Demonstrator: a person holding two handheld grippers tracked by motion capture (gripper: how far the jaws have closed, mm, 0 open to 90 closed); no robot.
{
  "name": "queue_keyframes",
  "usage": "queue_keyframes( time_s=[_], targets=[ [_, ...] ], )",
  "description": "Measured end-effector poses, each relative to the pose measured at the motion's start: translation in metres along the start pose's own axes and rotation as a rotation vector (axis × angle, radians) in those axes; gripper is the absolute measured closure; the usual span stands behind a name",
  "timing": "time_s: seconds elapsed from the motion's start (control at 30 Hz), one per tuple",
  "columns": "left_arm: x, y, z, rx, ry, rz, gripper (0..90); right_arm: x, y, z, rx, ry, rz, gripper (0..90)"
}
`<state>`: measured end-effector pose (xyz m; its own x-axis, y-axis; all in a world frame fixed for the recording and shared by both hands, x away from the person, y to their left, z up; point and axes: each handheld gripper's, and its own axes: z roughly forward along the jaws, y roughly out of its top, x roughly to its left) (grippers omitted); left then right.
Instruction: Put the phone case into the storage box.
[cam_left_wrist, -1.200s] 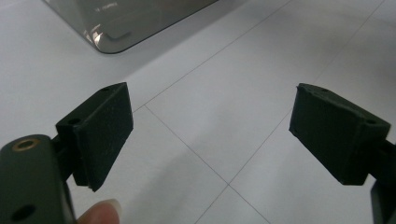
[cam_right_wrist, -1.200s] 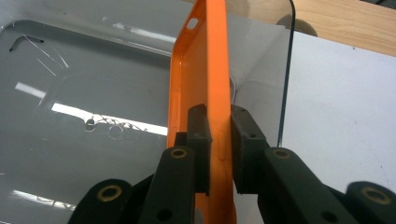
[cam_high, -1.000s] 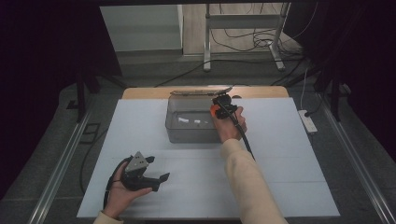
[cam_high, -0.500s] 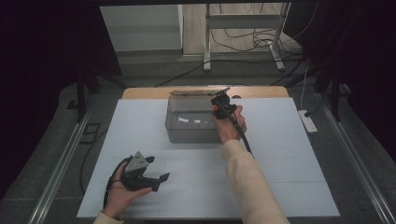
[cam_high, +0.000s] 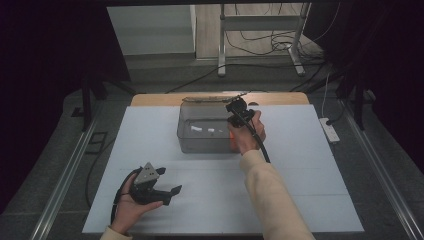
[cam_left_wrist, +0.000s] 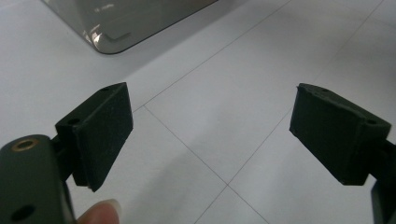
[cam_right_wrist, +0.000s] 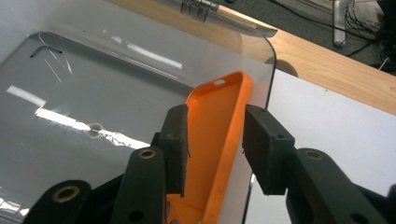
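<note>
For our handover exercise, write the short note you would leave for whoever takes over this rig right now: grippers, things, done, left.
Right gripper: over the clear box, its jaws have just been opening around the orange phone case. The left pad looks against the case, the right pad stands apart.
Left gripper: open, nothing between its jaws, held low over the white table.
Done: the case stands on edge inside the box at its right wall.
Left: probably finish the release and lift the right gripper out.
</note>
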<state>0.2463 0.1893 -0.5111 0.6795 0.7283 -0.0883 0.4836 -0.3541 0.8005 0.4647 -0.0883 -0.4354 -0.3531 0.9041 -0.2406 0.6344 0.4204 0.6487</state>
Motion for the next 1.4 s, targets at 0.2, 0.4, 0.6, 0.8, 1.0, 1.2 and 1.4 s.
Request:
queue_keyframes(
  time_s=[0.2,0.4,0.6,0.8,1.0,1.2,1.4],
  targets=[
    [0.0,0.0,0.0,0.001,0.001,0.003,13.0,-0.007,-0.001,-0.007,-0.017,0.045,0.015,58.6],
    [0.0,0.0,0.0,0.004,0.0,0.004,12.9,-0.012,-0.003,-0.014,-0.032,0.12,0.012,53.3],
    [0.0,0.0,0.0,0.004,0.001,0.002,12.8,-0.016,-0.006,-0.023,-0.053,0.168,0.01,48.5],
    [0.001,-0.001,0.0,0.003,-0.001,-0.002,12.7,-0.02,-0.013,-0.03,-0.076,0.248,-0.004,45.0],
    [0.002,-0.002,0.002,0.014,0.002,-0.005,12.5,-0.024,-0.026,-0.036,-0.099,0.353,-0.019,38.7],
    [0.003,-0.003,0.002,0.012,0.006,-0.014,12.4,-0.031,-0.038,-0.043,-0.142,0.421,-0.029,32.8],
    [0.001,-0.003,0.001,0.013,0.008,-0.009,12.3,-0.033,-0.052,-0.061,-0.21,0.476,-0.061,30.3]
  ],
)
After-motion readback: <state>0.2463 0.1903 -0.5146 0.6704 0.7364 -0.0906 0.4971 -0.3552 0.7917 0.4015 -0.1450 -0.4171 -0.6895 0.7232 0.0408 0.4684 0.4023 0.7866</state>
